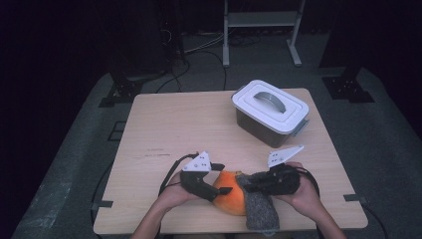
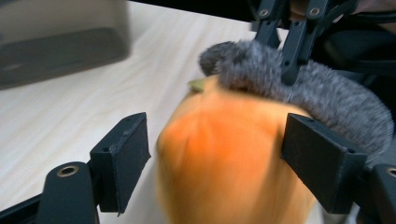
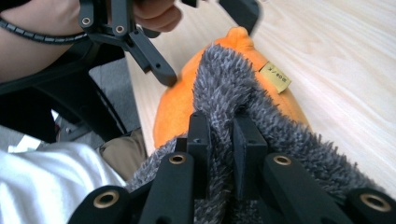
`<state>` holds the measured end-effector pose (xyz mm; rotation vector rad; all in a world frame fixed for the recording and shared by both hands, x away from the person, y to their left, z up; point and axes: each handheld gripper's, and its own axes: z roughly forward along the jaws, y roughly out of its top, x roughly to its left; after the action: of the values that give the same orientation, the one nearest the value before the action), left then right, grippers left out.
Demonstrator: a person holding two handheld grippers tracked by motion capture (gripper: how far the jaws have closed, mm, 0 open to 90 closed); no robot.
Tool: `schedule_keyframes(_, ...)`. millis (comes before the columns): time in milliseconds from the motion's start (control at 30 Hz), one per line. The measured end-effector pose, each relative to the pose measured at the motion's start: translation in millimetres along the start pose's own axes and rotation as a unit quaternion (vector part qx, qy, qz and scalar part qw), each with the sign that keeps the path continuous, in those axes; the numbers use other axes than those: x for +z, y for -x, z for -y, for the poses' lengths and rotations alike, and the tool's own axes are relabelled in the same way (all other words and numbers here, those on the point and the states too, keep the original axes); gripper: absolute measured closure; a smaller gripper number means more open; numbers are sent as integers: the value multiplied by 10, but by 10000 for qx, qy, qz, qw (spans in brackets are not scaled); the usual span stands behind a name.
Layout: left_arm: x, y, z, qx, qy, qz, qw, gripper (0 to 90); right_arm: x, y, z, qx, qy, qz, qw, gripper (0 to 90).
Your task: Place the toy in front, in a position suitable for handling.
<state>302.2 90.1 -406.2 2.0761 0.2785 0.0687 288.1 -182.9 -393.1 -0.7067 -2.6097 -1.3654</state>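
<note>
**Grippers work a grey sock over an orange plush, cover partly on**

Right gripper (image 1: 247,182) has its jaws pinched tight on the fuzzy grey sock (image 1: 260,210), and in the right gripper view the fabric bunches between the two black jaws as it drapes over the top of the orange plush (image 3: 180,109). Left gripper (image 1: 225,190) stands part open, its jaws either side of the plush; in the left gripper view there is a clear gap at one jaw, and the other sits at or near the plush's flank, too blurred to call a firm grip.

The plush lies at the near edge of the table (image 1: 164,129), between the person's two hands, with the sock laid across its right side and trailing toward the table edge. A small yellow tag (image 3: 275,77) shows beside the fabric.

By my reading, the covering is under way but far from finished: much of the orange body is bare, and the sock sits on top rather than round it. Left to do, I judge, is steadying the plush and drawing the sock further over. The lidded box (image 1: 269,112) sits well apart at the far right, untouched.
</note>
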Motion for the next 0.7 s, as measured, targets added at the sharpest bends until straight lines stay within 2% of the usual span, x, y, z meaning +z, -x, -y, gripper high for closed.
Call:
schedule_keyframes(67,46,30,13,111,-68,48,9999,278,18,-48,-36,-107,-36,10,9999,782)
schedule_keyframes(133,66,56,35,301,-69,11,9995,341,2,-94,-86,-291,-16,227,9993,782)
schedule_keyframes(267,40,55,38,422,-51,99,9990,380,-71,-50,-109,-270,155,350,9989,776)
schedule_keyframes(333,29,44,43,424,-58,87,9990,381,-103,22,-62,-187,138,451,9987,774)
schedule_keyframes(433,4,16,51,355,-97,39,9993,358,-115,139,58,59,106,450,9989,781)
schedule_keyframes(500,21,33,33,308,-130,8,9994,304,-97,178,117,181,161,327,9992,786)
schedule_keyframes(567,57,53,-5,168,-267,-75,9995,194,-73,167,123,167,146,318,9992,788)
schedule_keyframes(600,72,60,-12,137,-297,-19,9995,167,-60,146,111,125,133,344,9992,788)
schedule_keyframes(667,107,82,5,204,-364,155,9990,197,-47,115,87,57,122,343,9993,790)
schedule_keyframes(700,111,93,16,286,-332,120,9990,254,-42,102,77,43,123,308,9994,791)
